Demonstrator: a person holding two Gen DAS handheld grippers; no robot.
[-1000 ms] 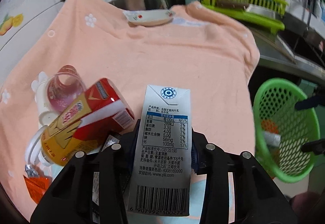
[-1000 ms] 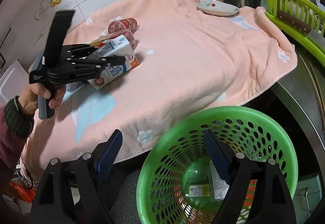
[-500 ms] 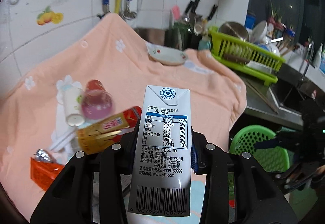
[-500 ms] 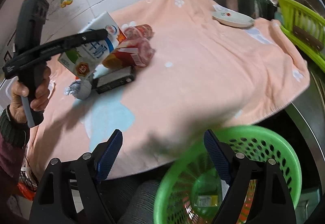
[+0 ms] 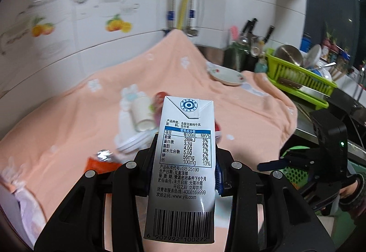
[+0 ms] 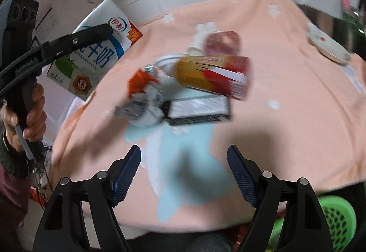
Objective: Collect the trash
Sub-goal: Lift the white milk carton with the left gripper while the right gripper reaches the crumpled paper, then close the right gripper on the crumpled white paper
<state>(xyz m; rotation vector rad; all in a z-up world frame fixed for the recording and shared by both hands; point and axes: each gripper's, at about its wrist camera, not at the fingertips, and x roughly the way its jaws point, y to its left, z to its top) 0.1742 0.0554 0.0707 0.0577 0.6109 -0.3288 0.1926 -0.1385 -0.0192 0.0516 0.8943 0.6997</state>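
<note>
Left wrist view: your left gripper [image 5: 183,174] is clamped on the white milk carton [image 5: 183,137], pads pressing its two narrow sides low on the body, the carton lifted clear above the peach towel [image 5: 75,114]. It looks like a light, probably empty paperboard box, stiff at the folded edges but soft in the panels, so your grip across the narrow sides should hold without crushing; the glossy print may slip if you loosen. Your right gripper [image 6: 183,174] has just been closing a little, yet its jaws stand wide with nothing between them, over the blue patch of the towel. Beyond it lie the other pieces: a red-and-yellow drink carton [image 6: 215,78], best taken across its flat faces, a crumpled orange wrapper [image 6: 141,82] that will give anywhere, and a dark flat packet [image 6: 196,110]. At the table's near edge, low right, shows the green basket [image 6: 336,217], where the carton likely belongs.
</note>
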